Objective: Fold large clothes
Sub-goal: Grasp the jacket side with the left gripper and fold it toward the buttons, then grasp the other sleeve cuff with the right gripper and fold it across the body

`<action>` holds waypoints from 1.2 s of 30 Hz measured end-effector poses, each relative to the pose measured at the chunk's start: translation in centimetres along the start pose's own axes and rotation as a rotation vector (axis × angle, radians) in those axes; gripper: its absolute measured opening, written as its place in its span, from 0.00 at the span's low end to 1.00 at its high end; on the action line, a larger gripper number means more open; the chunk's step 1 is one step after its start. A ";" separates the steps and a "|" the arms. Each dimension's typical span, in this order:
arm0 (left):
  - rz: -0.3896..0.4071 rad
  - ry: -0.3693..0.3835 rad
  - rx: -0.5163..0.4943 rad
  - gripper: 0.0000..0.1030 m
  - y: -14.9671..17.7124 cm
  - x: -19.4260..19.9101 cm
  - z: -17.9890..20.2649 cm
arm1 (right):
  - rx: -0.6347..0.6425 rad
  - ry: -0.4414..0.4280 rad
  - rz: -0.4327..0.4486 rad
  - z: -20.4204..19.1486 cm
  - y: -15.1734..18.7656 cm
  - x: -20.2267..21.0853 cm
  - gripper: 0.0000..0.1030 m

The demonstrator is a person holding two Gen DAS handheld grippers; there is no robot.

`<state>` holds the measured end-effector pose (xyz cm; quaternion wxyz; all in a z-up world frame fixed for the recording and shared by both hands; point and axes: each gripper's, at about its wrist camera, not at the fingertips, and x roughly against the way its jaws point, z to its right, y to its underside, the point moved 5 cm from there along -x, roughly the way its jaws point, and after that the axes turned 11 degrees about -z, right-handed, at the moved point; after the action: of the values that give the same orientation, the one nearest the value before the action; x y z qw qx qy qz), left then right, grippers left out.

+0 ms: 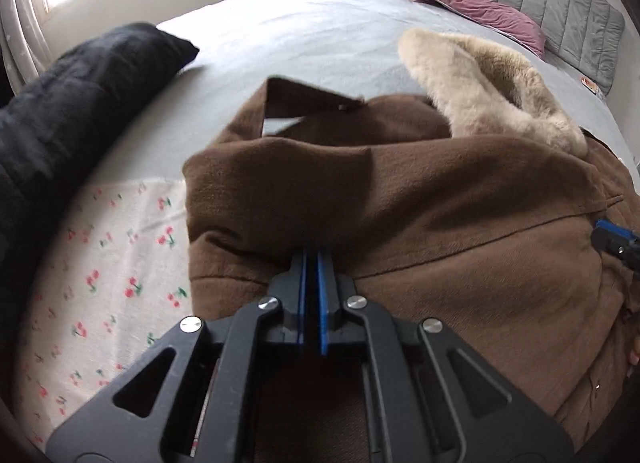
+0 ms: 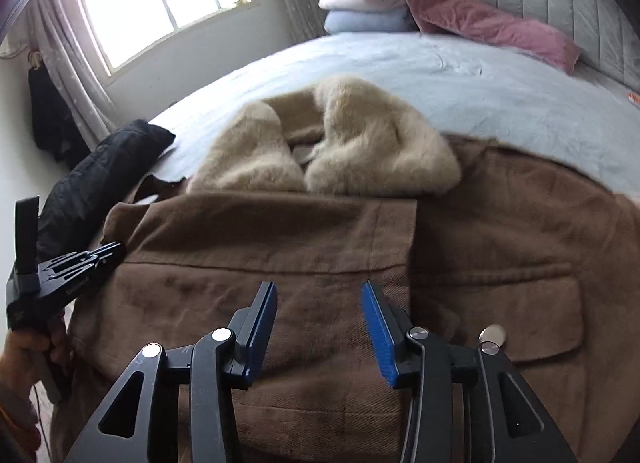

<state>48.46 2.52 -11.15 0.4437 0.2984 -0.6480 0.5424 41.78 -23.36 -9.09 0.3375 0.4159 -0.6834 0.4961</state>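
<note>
Pinching thick, heavy, limp brown wool coat (image 1: 440,199) at folded sleeve edge: left gripper (image 1: 311,259) fingers pressed together; right gripper (image 2: 320,327) fingers spread, empty, hem at 6 o'clock best.

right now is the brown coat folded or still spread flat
Partly folded. The brown coat has one side doubled over its front, the sleeve edge lying across the middle, while the pocket side and fur collar still lie flat.

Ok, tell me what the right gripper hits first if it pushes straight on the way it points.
Most likely the brown coat: the right gripper hangs open, angled down at the folded panel, with nothing between its fingers. Contact height is hard to judge; the fur collar lies further on.
</note>
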 end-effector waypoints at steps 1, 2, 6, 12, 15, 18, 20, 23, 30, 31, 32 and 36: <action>0.017 0.001 0.008 0.06 0.2 0.3 -0.1 | 0.025 0.013 0.026 -0.1 0.5 -0.4 0.45; 0.015 -0.005 0.016 0.06 0.2 0.6 0.0 | 0.043 0.028 0.037 -0.3 0.7 -0.2 0.45; 0.004 -0.049 0.043 0.41 1.1 3.0 0.6 | 0.056 0.014 0.000 -0.5 1.4 2.3 0.55; -0.006 -0.049 0.042 0.84 5.1 7.6 3.3 | -0.036 0.033 0.070 5.1 2.8 10.0 0.75; -0.028 -0.016 0.014 0.84 8.1 9.4 4.6 | -0.146 0.037 0.107 10.2 3.8 13.9 0.79; -0.037 0.010 0.038 0.84 10.0 11.3 4.9 | -0.280 0.067 0.130 15.6 5.1 17.0 0.81; -0.055 0.034 0.068 0.84 11.3 12.3 4.7 | -0.382 0.109 0.142 19.9 6.6 18.7 0.81; -0.075 0.077 0.103 0.84 12.6 13.4 4.5 | -0.545 0.179 0.148 26.3 9.2 20.6 0.81; -0.055 0.117 0.146 0.84 15.2 14.9 4.8 | -0.808 0.328 0.163 37.2 13.0 22.4 0.81; -0.049 0.107 0.147 0.84 14.9 15.1 4.8 | -0.841 0.333 0.162 38.2 13.1 22.2 0.81; -0.037 0.102 0.135 0.84 14.7 15.5 4.8 | -0.873 0.340 0.161 39.0 13.1 22.0 0.81; 0.038 0.133 0.106 0.84 13.8 17.1 4.9 | -0.960 0.342 0.187 42.2 12.4 21.6 0.81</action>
<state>27.94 2.63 -1.92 0.4588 0.2726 -0.5929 0.6030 19.38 -66.89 -6.99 0.5515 0.0643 -0.8032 0.2157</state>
